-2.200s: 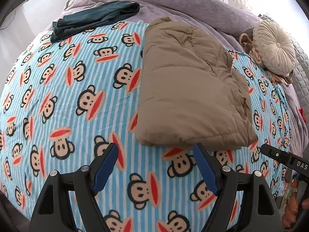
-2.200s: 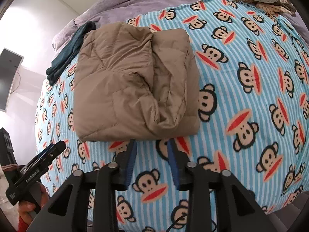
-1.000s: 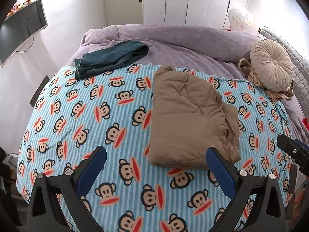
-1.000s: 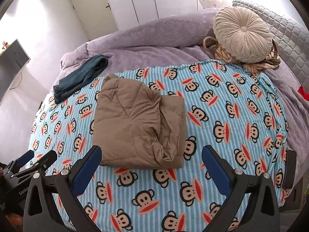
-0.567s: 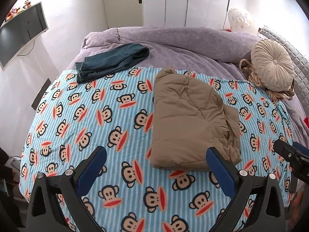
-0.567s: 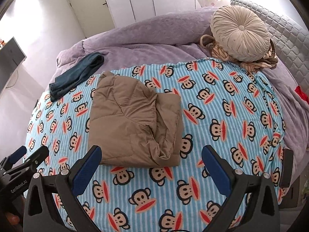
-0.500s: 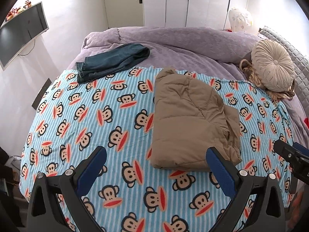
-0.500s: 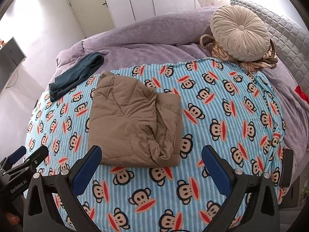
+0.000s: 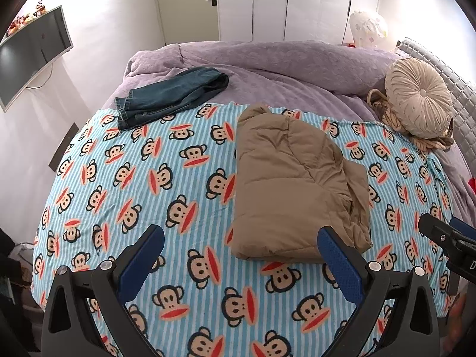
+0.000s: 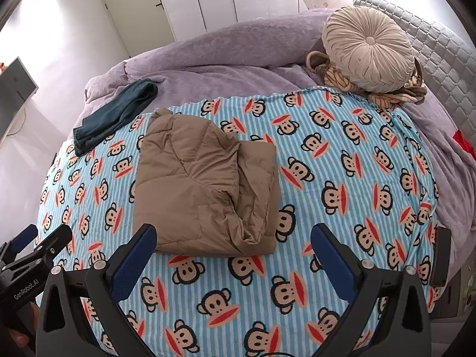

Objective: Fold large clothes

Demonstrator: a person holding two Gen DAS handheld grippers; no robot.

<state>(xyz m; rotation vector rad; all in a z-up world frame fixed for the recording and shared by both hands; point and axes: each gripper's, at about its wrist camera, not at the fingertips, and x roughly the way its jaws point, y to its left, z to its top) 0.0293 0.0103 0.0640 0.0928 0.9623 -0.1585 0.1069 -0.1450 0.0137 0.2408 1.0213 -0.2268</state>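
Observation:
A tan puffy jacket (image 9: 293, 184) (image 10: 205, 190) lies folded into a rough rectangle on the blue striped monkey-print blanket (image 9: 142, 178) (image 10: 342, 184). My left gripper (image 9: 241, 255) hovers above the blanket's near edge, open, nothing between its blue pads. My right gripper (image 10: 233, 253) is also open and empty, held back from the jacket's near edge. Each gripper shows at the side of the other's view: the right one (image 9: 446, 238), the left one (image 10: 32, 247).
Folded dark jeans (image 9: 172, 95) (image 10: 116, 113) lie at the far left of the bed on a purple duvet (image 9: 282, 59). A round beige cushion (image 9: 416, 101) (image 10: 369, 47) sits by the headboard. A wall screen (image 9: 32, 53) hangs left; a phone (image 10: 440, 255) lies at the right edge.
Both grippers pulled back and up from the jacket's near edge; the right one opened wide from nearly shut. The jacket stays folded where it lay.

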